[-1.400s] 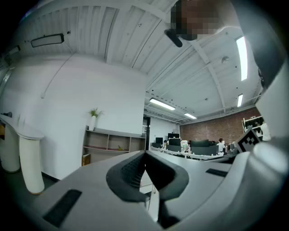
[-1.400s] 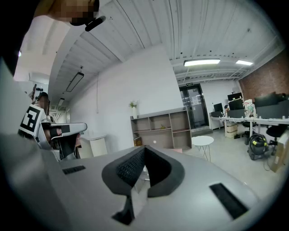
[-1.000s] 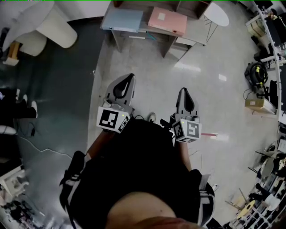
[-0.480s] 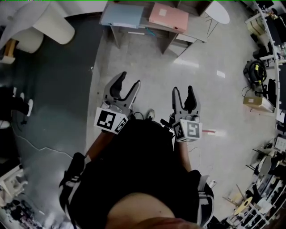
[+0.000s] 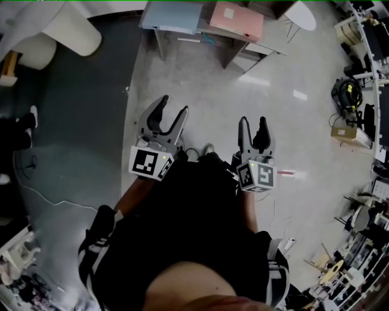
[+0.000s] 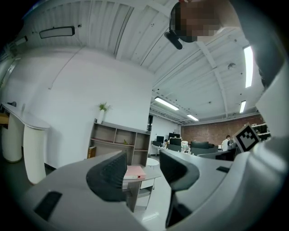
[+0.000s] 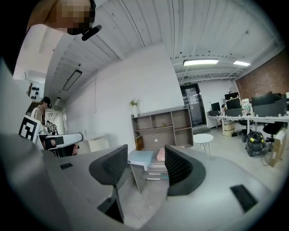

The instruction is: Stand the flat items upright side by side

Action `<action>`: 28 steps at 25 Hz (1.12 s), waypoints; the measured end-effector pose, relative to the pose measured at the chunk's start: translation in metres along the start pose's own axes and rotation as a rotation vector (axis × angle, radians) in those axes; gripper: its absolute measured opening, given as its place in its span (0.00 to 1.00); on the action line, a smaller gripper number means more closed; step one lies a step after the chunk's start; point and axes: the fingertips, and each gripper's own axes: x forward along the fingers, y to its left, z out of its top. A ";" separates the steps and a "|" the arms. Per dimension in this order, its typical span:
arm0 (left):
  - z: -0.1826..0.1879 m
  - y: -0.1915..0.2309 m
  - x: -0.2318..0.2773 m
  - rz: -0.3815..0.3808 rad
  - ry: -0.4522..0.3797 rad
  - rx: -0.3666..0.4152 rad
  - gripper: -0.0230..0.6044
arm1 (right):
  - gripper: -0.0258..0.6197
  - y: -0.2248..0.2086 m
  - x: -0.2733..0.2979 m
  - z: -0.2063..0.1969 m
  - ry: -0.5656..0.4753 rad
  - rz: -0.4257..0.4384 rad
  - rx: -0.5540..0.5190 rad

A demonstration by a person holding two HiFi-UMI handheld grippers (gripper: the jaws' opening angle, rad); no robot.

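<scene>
A light blue flat folder (image 5: 170, 15) and a pink flat box (image 5: 237, 19) lie flat side by side on a grey desk (image 5: 200, 37) at the top of the head view, well ahead of both grippers. My left gripper (image 5: 172, 109) is open, its jaws having just spread, and nothing is between them. My right gripper (image 5: 253, 124) is open too and holds nothing. Between the left gripper's (image 6: 142, 164) jaws the pink box (image 6: 134, 171) shows far off. The right gripper (image 7: 145, 164) looks at the blue folder (image 7: 142, 157) and the pink box (image 7: 160, 154).
A wooden shelf unit (image 7: 162, 126) stands against the wall behind the desk. A white round table (image 5: 301, 15) is at its right, a white curved counter (image 5: 73, 30) at the left. A cardboard box (image 5: 346, 138) and cables lie at the right edge.
Both grippers went from shut to open. Both hands moved forward a little, and the desk slid slightly toward the top of the head view.
</scene>
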 end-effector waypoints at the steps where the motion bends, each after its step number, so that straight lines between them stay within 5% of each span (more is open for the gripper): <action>1: -0.001 0.005 -0.001 -0.004 -0.001 -0.002 0.39 | 0.44 0.003 0.002 -0.001 -0.004 -0.010 0.006; 13: -0.029 0.019 0.036 -0.057 0.067 -0.016 0.39 | 0.44 -0.008 0.044 -0.017 0.025 -0.045 0.022; 28: -0.030 0.042 0.220 0.016 0.093 -0.006 0.38 | 0.44 -0.121 0.195 0.012 0.062 0.003 0.023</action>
